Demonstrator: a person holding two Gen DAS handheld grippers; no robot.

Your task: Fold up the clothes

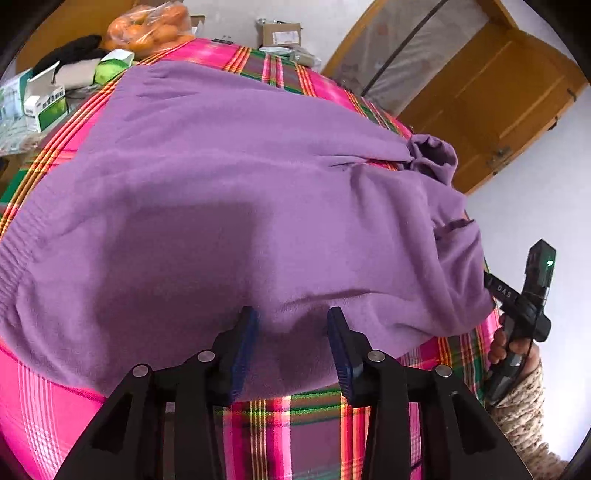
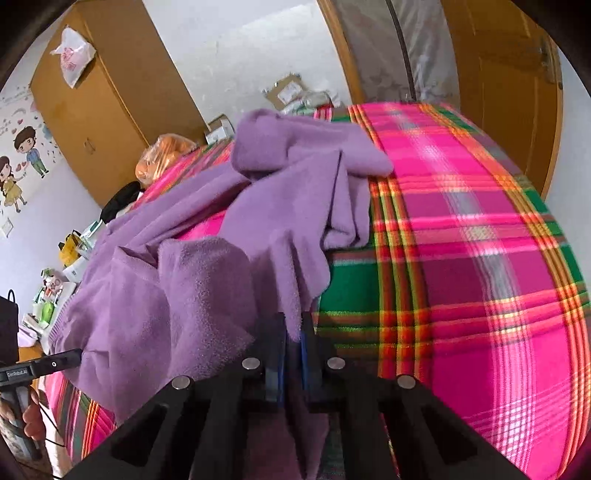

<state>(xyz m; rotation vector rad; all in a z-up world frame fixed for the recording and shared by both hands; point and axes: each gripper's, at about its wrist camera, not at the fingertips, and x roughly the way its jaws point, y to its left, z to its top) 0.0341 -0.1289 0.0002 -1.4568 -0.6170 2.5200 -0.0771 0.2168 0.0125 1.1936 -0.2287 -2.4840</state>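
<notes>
A purple sweater (image 1: 229,192) lies spread over the pink plaid blanket (image 1: 303,417). Its ribbed hem runs along the left and a bunched sleeve (image 1: 432,155) sits at the far right. My left gripper (image 1: 291,325) is open, its blue pads resting on the sweater's near edge with nothing pinched between them. In the right wrist view the sweater (image 2: 192,258) is rumpled and lifted in folds. My right gripper (image 2: 293,332) is shut on a fold of the sweater, with fabric running up from between its fingers. The right gripper body (image 1: 532,295) shows beside the sweater's right edge.
Bagged oranges (image 1: 151,26), small boxes (image 1: 44,99) and dark cloth (image 1: 74,51) sit at the bed's far side. A wooden door (image 1: 491,103) and a wardrobe (image 2: 107,99) stand behind. Bare plaid blanket (image 2: 480,258) stretches to the right of the sweater.
</notes>
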